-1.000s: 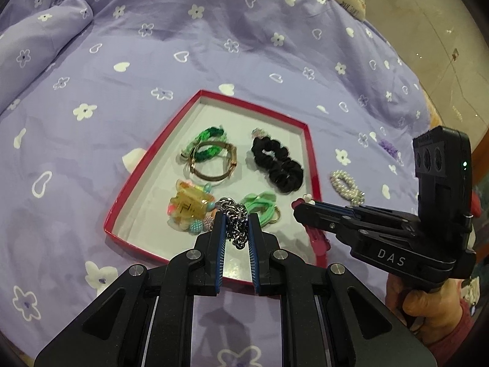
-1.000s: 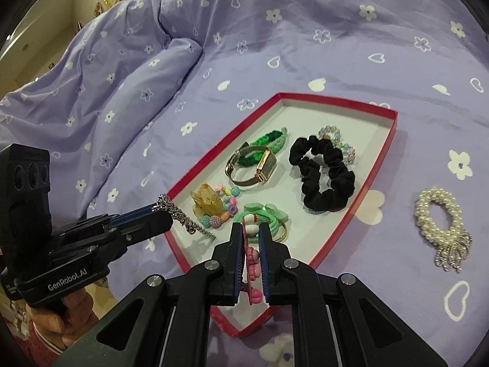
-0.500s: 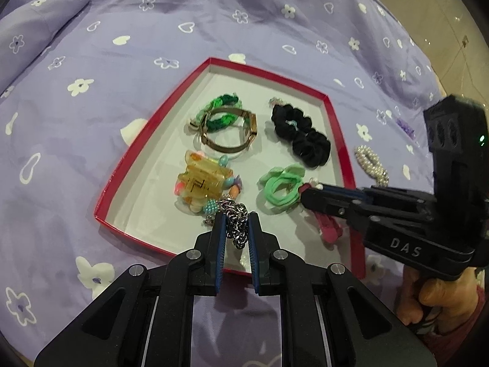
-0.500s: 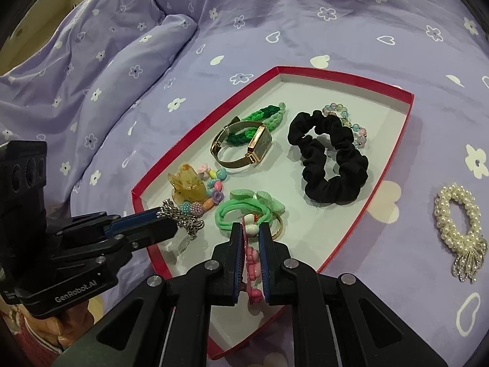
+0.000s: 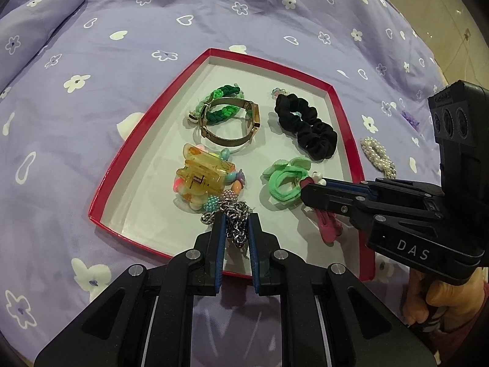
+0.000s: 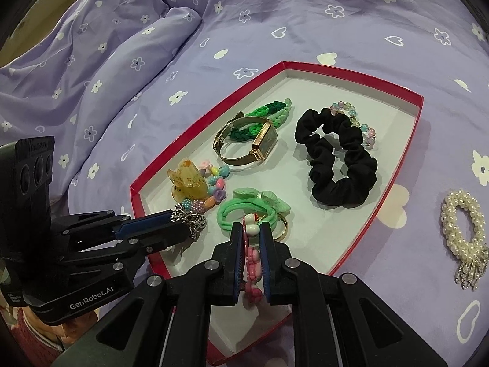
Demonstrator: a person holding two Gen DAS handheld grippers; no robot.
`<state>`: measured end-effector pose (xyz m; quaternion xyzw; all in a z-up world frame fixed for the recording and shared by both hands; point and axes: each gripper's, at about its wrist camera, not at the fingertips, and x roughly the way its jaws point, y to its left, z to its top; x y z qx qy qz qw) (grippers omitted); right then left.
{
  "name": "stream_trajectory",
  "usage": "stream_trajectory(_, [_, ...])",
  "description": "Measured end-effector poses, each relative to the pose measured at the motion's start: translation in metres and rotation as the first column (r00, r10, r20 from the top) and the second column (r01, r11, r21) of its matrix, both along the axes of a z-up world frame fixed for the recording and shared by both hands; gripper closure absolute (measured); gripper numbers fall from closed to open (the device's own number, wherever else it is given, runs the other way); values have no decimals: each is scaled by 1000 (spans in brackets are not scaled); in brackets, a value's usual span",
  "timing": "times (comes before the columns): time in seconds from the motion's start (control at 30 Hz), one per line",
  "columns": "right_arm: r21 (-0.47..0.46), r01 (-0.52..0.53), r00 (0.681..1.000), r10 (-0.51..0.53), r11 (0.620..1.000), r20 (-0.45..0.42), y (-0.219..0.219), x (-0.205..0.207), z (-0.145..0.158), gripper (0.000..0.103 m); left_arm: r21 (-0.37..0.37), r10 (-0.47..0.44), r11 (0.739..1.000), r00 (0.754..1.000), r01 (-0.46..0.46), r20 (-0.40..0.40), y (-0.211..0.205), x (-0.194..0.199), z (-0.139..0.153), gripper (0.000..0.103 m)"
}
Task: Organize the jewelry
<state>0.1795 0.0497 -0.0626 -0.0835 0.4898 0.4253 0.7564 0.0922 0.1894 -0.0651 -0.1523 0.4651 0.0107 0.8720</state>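
A red-rimmed white tray (image 5: 146, 128) (image 6: 195, 134) lies on the purple bed cover. My left gripper (image 5: 237, 223) (image 6: 171, 214) is shut on a silver chain (image 5: 235, 220) (image 6: 191, 221) low over the tray's near end, beside a yellow hair claw (image 5: 203, 172) (image 6: 188, 182). My right gripper (image 6: 251, 229) (image 5: 305, 188) is shut on a pink hair clip (image 6: 253, 260) (image 5: 327, 224) over the tray, next to a green hair tie (image 5: 285, 180) (image 6: 247, 211). A gold watch (image 5: 232, 125) (image 6: 247, 143) and black scrunchie (image 5: 305, 127) (image 6: 339, 159) lie in the tray.
A pearl bracelet (image 6: 464, 232) (image 5: 379, 157) lies on the cover to the right of the tray. A green braided bracelet (image 6: 266, 114) and pastel bead bracelet (image 6: 357, 116) lie in the tray. A fold of bedding (image 6: 107, 61) rises at the left.
Both grippers have moved forward and lower over the tray with their items. The chain now hangs by the hair claw, the pink clip by the green hair tie.
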Motion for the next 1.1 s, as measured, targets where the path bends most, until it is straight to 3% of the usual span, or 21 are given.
stream_trajectory(0.17, [10, 4, 1000, -4, 1000, -11, -2, 1, 0, 91, -1, 3, 1000, 1000, -3, -5, 0, 1, 0, 89])
stream_trajectory(0.43, [39, 20, 999, -19, 999, -29, -7, 2, 2, 89, 17, -4, 1000, 1000, 4, -5, -6, 2, 2, 77])
stream_trajectory(0.67, [53, 30, 999, -28, 998, -36, -10, 1, 6, 77, 25, 4, 1000, 1000, -4, -3, -7, -1, 6, 69])
stream_trajectory(1.03, [53, 31, 999, -30, 998, -31, -10, -2, 8, 77, 30, 19, 999, 1000, -20, 17, -4, -9, 16, 60])
stream_trajectory(1.1, [54, 33, 999, -31, 998, -28, -11, -2, 9, 71, 30, 21, 999, 1000, -22, 21, -3, -10, 18, 57])
